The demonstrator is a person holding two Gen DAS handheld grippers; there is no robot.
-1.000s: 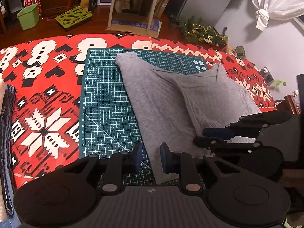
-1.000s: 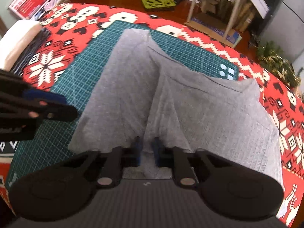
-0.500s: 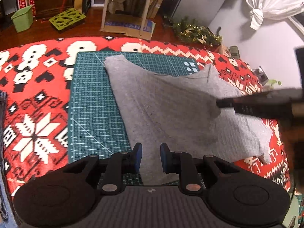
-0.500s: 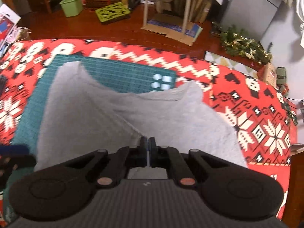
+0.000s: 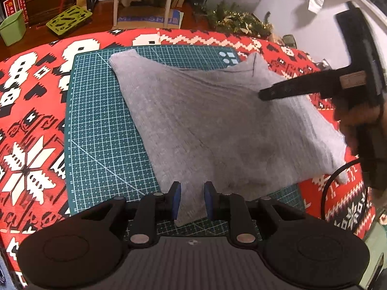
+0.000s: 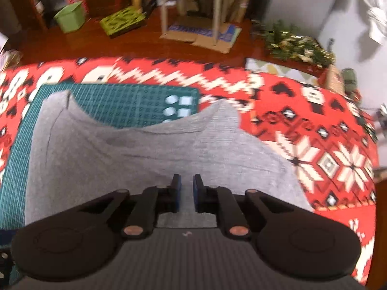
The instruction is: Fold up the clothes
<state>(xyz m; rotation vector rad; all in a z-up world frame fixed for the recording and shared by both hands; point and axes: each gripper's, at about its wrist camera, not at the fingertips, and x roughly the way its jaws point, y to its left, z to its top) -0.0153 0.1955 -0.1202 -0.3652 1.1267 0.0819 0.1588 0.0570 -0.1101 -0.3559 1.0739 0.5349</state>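
Red, white and black patterned cloth covers the worktop, and beyond its far edge a wooden floor holds a light green bin, a lime perforated crate, flattened cardboard under pale chair legs, and a tinselled garland by the grey wall. On the cloth lies a dark green gridded cutting mat. A grey knitted garment lies spread across the right part of the mat and spills over its right edge onto the cloth; its far edge dips in a curve between two raised corners. The left claw sits low at the garment's near edge, its blue-padded fingers apart, with a narrow tongue of grey fabric lying between them, not pinched. Further right, the right claw is above the garment's right half, its blue pads slightly apart and gripping nothing; from the left wrist view it appears blurred, held in a hand.
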